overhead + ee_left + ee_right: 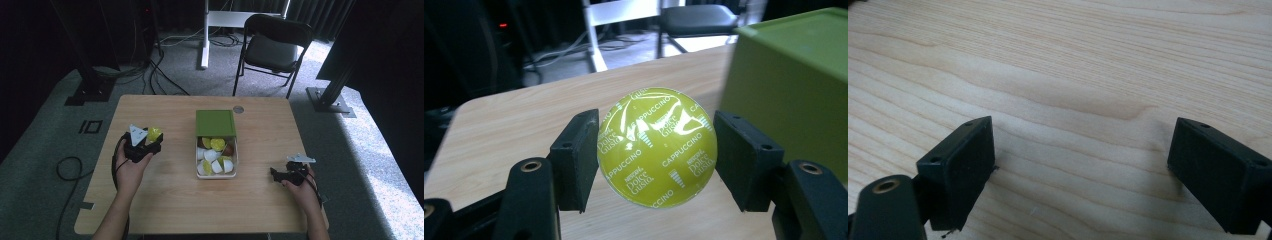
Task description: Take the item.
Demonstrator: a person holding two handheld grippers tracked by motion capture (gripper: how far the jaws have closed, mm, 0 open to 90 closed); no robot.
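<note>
My left gripper (656,150) is shut on a yellow-green coffee capsule (657,147) with a printed foil lid, both pads pressing its sides. From above, that gripper (150,137) and the capsule (154,133) are over the left part of the wooden table (165,200), left of the box. A white box (216,174) with a green lid (215,123) pushed back holds several capsules, white, yellow-green and brown. My right gripper (275,173) rests near the table's right edge; in its own view the right gripper (1083,175) stands open over bare wood.
The green lid (794,90) looms close at the right in the left gripper view. A small round disc (238,109) sits at the table's far edge. A black chair (272,47) and a white desk leg (204,35) stand beyond the table, with cables on the floor.
</note>
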